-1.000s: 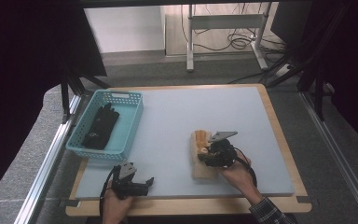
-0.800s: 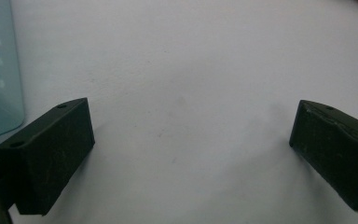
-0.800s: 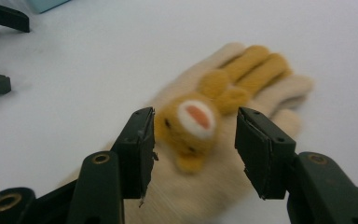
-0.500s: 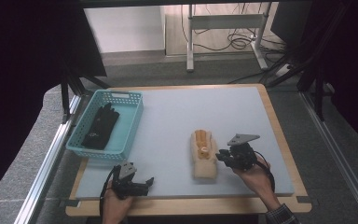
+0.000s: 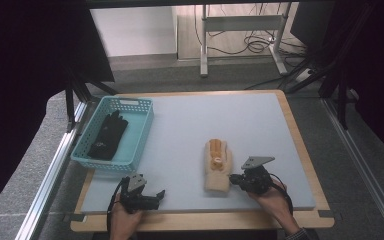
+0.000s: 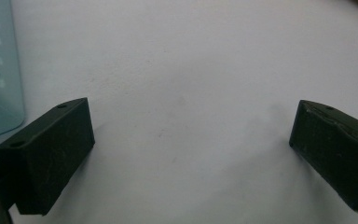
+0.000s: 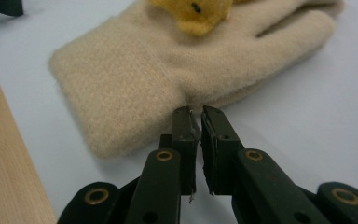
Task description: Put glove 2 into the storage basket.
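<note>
A cream knitted glove [image 5: 218, 170] with a yellow-orange fuzzy patch lies near the bench's [image 5: 205, 120] front edge; the bench top is pale grey-blue, framed in light wood. At its left edge, a turquoise slotted basket [image 5: 142, 132] holds a black glove [image 5: 108, 135].

**My two grippers, up close**

My left gripper [image 5: 152, 195] is matt black, with two blocky, wedge-shaped pads [image 6: 51, 156], each with small holes in its top face. A black cable loops off its body. My right gripper [image 7: 196, 116] has slim black fingers on linked arms pinned with brass-ringed rivets, a grey three-cornered plate [image 5: 256, 162] on top and a black cable behind.
</note>
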The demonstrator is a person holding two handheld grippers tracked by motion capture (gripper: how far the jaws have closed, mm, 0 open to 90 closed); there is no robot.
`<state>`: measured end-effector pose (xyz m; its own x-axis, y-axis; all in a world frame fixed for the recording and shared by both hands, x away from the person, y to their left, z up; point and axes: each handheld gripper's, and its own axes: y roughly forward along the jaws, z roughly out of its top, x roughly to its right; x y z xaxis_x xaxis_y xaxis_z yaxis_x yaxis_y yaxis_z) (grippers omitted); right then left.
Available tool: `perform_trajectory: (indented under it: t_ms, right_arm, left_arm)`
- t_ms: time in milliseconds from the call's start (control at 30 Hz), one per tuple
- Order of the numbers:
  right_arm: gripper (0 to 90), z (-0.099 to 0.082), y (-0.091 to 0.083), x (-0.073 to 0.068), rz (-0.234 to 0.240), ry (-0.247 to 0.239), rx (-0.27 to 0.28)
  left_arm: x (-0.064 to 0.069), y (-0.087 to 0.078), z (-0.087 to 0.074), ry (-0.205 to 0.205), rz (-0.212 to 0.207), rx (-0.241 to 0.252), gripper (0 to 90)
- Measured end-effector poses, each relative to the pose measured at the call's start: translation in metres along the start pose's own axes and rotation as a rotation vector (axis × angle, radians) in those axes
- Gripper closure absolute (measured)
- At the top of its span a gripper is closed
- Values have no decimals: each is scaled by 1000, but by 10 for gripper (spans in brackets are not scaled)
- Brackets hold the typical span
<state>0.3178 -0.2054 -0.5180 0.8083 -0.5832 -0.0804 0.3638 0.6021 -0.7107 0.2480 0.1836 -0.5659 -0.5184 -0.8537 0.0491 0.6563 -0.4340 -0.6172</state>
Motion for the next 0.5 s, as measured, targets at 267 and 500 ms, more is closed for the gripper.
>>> perform_trajectory:
  t_ms: [267, 500]
  right_arm:
    - [819, 7, 15, -11, 38, -22, -3]
    - [815, 17, 33, -20, 64, -38, 5]
  left_arm:
    - [0, 0, 0, -1, 0, 0, 0]
    - [0, 0, 0, -1, 0, -1, 0]
